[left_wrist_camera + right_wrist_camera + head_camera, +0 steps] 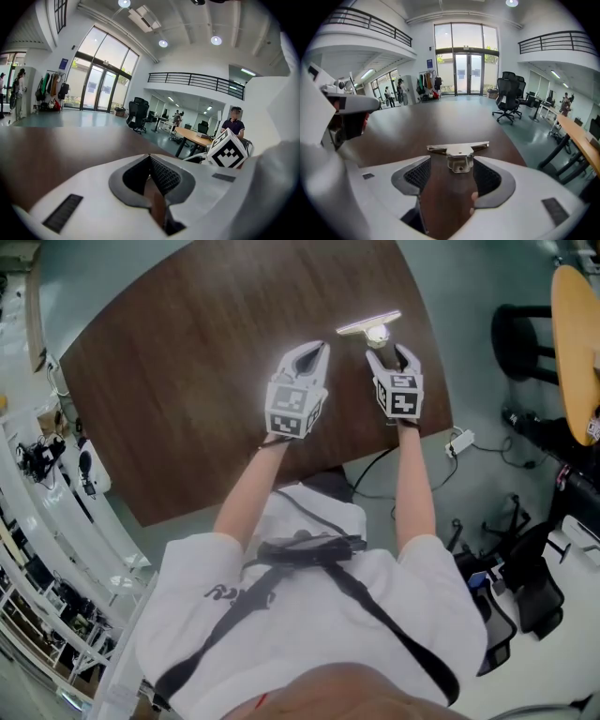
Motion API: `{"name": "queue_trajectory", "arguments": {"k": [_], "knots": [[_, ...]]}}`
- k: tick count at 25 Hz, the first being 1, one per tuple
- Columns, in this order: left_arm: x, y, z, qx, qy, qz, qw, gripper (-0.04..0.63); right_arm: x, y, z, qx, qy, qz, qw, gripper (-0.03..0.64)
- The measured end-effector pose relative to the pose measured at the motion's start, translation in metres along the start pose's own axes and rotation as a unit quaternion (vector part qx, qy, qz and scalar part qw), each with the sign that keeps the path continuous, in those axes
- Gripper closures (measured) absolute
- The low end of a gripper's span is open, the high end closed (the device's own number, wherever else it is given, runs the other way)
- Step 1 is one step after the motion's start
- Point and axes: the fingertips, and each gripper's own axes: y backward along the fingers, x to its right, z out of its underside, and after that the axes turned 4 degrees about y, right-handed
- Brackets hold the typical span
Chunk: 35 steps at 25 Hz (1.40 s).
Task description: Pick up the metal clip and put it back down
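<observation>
Near the far right edge of our dark brown wood-grain table [187, 362] lies the shiny metal clip [370, 326], a flat wide bar with a small rounded handle. That handle sits between the tips of our right gripper [392, 354], whose white jaws stand wide apart, pressing nothing. Polished steel may slip or pivot on the ribbed dark pads [487, 177] if we close off-centre, and a nudge could slide it towards the edge. Our left gripper [312, 352] hovers beside, jaws together, empty.

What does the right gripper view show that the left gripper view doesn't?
Only the right gripper view: the metal clip lying on the table, between the open right gripper's jaw tips. Only the left gripper view: how the left gripper's jaws stand, together and empty, plus the right gripper's marker cube. Both: the brown table and the glass doors behind.
</observation>
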Motion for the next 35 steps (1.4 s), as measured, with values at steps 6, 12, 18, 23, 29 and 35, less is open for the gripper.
{"name": "queue_trajectory", "arguments": {"k": [6,12,18,23,29,35], "knots": [[-0.004,0.059,-0.016,0.029,0.006,-0.036,0.9989,0.581,-0.054,0.052,-0.029,0.079,-0.021,-0.065,0.995,0.331],[-0.022,0.135,-0.027,0.065,0.005,-0.076,0.995,0.581,-0.122,0.097,-0.071,0.141,0.034,-0.042,0.989,0.442],[-0.035,0.211,-0.044,0.115,0.0,-0.114,0.9868,0.581,-0.206,0.147,-0.115,0.215,0.039,-0.076,0.973,0.574],[-0.042,0.279,-0.063,0.155,-0.011,-0.133,0.9789,0.581,-0.278,0.194,-0.147,0.266,0.046,-0.114,0.956,0.611],[-0.044,0.35,-0.079,0.215,-0.026,-0.166,0.962,0.581,-0.344,0.242,-0.167,0.313,0.081,-0.131,0.937,0.611],[-0.038,0.39,-0.075,0.246,-0.033,-0.177,0.9525,0.581,-0.365,0.273,-0.17,0.344,0.08,-0.125,0.927,0.611]]}}
